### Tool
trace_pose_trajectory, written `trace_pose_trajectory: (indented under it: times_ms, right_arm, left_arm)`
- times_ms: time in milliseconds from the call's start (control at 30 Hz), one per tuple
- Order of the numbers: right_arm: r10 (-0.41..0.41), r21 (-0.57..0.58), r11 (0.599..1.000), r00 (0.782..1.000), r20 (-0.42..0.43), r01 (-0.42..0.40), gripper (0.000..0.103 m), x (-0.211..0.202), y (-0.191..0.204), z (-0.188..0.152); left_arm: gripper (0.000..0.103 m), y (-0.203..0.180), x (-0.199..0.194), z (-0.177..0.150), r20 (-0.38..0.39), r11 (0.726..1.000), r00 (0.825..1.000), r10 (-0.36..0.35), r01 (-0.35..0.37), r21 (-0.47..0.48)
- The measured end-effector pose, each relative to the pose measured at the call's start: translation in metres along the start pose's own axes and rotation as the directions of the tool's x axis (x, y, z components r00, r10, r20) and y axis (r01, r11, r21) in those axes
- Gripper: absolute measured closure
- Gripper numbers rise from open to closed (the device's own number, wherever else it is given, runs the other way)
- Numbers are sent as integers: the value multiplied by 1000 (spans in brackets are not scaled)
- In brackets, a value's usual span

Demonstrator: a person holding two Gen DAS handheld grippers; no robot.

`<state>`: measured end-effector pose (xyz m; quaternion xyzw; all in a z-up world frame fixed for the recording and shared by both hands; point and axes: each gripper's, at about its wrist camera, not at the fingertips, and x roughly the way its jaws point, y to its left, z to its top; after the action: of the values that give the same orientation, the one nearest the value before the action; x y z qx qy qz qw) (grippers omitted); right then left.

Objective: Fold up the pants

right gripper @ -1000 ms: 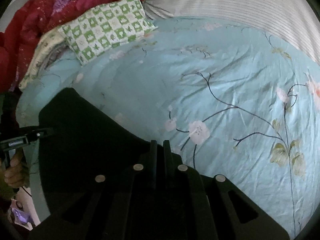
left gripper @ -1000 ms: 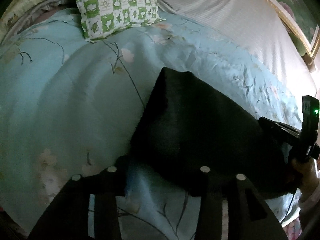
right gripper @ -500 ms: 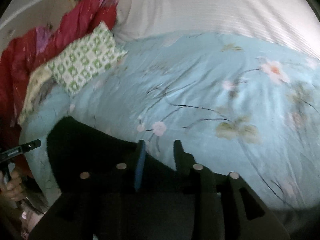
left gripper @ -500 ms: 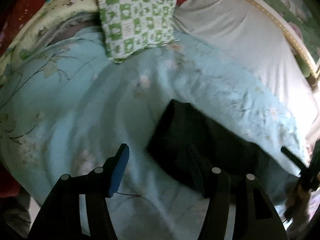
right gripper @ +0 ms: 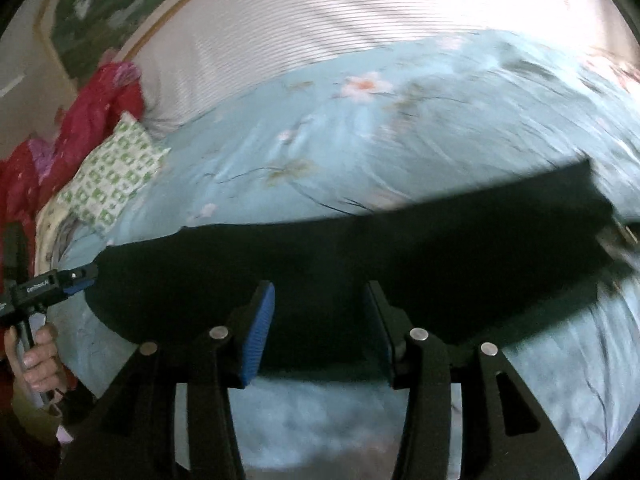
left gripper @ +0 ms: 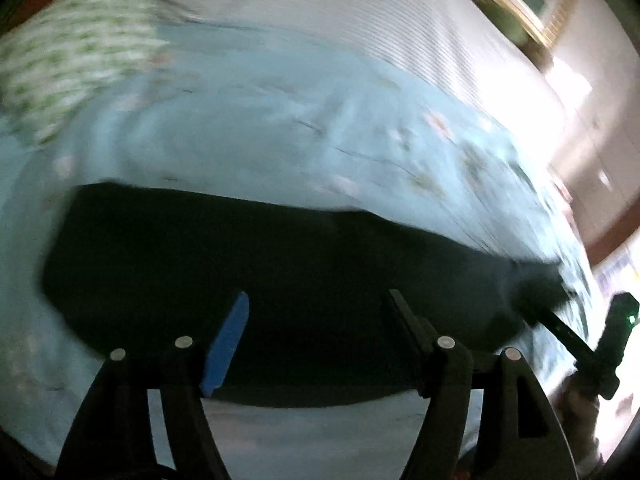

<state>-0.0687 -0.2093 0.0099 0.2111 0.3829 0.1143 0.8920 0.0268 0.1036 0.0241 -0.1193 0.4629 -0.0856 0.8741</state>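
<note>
The black pants [left gripper: 260, 264] lie folded flat as a long dark band on the light blue floral duvet [left gripper: 304, 128]; they also show in the right wrist view [right gripper: 380, 252]. My left gripper [left gripper: 316, 300] is open and empty, hovering over the near edge of the pants. My right gripper [right gripper: 320, 292] is open and empty, also over the near edge. In the right wrist view the left gripper's tip [right gripper: 76, 280] sits at the pants' left end. In the left wrist view the right gripper [left gripper: 568, 332] is at their right end. Both views are motion-blurred.
A green-and-white checked pillow [right gripper: 112, 176] lies at the back left, with a red blanket [right gripper: 80, 120] behind it. A white striped sheet [right gripper: 360, 12] covers the far side of the bed. The bed's near edge is just below the grippers.
Both grippers opened, let go of the pants and pulled back. The views swung round, and the pants now lie across the frame as a wide band.
</note>
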Motion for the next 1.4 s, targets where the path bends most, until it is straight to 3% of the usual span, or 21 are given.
trace_pose_trajectory:
  times_ms: [233,400,533,633,867,1033,1067,1100,1133,1233,1400]
  right_arm:
    - [-39,117,993,999,37,35,55,-30,-40,-10]
    - [-80,199,978,995,64,66,53,-45,-69,-12]
    - [-108,269,959,991,80,83,42,-54,-90,-16]
    - [-116,323,943,988,97,79,39,-59,-104,-16]
    - [-82,427,904,990,117,24,38,-52,-133,-7]
    - [-50,447,894,986,157,-25,38,-42,-140,1]
    - [-42,447,893,984,171,-39,40,-42,-142,2]
    - [-40,453,890,982,184,-49,59,-41,-146,1]
    - [-36,472,880,982,184,-56,91,-40,-152,-1]
    - [29,535,831,973,229,-151,92,-41,-174,-14]
    - [28,499,853,970,242,-149,93,-48,-171,-17]
  left_arm:
    - [29,-96,35,0,-93,970,995,-41,62,236]
    - [26,-148,55,6,-145,937,987,-69,114,331]
    - [25,-184,73,14,-189,910,978,-92,159,382]
    - [25,-208,88,22,-214,891,972,-100,183,416]
    - [24,-271,130,35,-297,822,948,-112,257,509]
    - [24,-314,168,41,-407,788,904,-134,346,509]
    - [24,-322,174,41,-424,779,895,-142,365,510]
    - [24,-331,180,41,-437,770,889,-140,375,516]
    - [24,-340,186,41,-445,764,885,-137,380,522]
    - [25,-361,198,39,-469,742,871,-144,409,532]
    - [50,-392,222,32,-519,708,842,-147,456,539]
